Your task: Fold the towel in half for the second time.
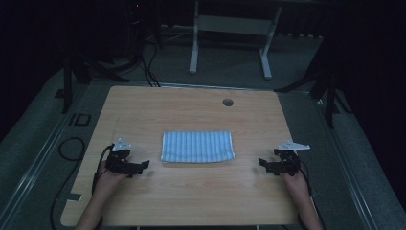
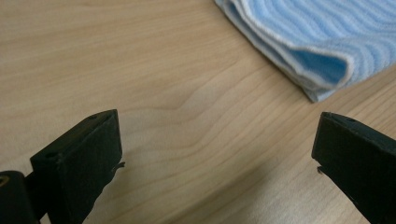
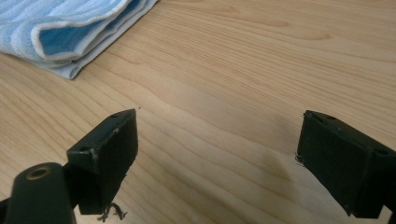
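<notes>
A folded light-blue striped cloth lies flat in the middle of the wooden table. My left gripper rests low over the table just left of the cloth, jaws wide apart with bare wood between them. In the left gripper view the cloth's near corner sits ahead and to the right of that gripper. My right gripper is right of the cloth, also open and holding nothing. The right gripper view has the cloth's folded corner at upper left, apart from the gripper.
A round cable hole sits near the table's far edge. Black cables trail on the floor at left. A white desk frame and dark stands are beyond the table. A hand holds each gripper at the near edge.
</notes>
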`<state>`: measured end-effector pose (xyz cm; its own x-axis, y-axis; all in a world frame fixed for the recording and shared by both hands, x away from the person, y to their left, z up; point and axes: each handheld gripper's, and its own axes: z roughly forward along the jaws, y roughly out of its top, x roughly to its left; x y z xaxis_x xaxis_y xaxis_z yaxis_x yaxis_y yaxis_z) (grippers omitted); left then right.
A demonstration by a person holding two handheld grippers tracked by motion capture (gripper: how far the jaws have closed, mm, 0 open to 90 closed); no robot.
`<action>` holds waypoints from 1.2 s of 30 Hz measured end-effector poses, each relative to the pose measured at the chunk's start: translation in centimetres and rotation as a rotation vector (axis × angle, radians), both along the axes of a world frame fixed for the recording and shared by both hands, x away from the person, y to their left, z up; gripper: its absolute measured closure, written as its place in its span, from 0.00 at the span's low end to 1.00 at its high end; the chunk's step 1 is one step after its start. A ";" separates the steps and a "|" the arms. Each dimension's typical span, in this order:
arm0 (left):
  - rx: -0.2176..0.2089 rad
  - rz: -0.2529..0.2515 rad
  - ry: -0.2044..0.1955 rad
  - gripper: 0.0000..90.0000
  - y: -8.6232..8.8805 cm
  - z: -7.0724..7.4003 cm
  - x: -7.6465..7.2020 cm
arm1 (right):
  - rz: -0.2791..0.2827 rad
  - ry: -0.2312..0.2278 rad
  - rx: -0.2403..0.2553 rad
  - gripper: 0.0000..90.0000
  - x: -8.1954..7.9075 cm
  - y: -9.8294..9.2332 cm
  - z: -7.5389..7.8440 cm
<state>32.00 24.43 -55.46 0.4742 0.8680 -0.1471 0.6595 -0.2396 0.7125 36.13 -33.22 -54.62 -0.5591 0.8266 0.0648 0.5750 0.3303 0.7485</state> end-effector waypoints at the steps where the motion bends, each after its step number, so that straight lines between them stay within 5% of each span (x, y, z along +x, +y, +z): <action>1: 0.000 0.000 0.000 0.02 0.0 0.0 0.0 | 0.000 0.000 0.000 0.13 0.0 0.0 0.0; 9: 0.058 0.003 -0.028 0.02 0.2 -0.3 -0.3 | -0.076 -0.025 -0.037 0.13 -0.6 -1.7 -0.3; 16: 0.033 0.038 -0.035 0.02 1.4 -0.4 -0.7 | -0.089 -0.051 0.017 0.13 -1.0 -2.6 -0.1; 21: 0.018 0.052 -0.042 0.02 2.0 -0.2 -0.9 | -0.106 -0.061 0.007 0.13 -1.3 -3.1 -0.1; 30: -0.017 0.138 -0.067 0.02 3.9 0.0 -1.6 | -0.168 -0.078 0.062 0.13 -1.5 -5.1 0.2; 36: -0.006 0.129 -0.061 0.02 3.7 -0.2 -1.6 | -0.170 -0.072 0.065 0.14 -1.4 -5.3 0.1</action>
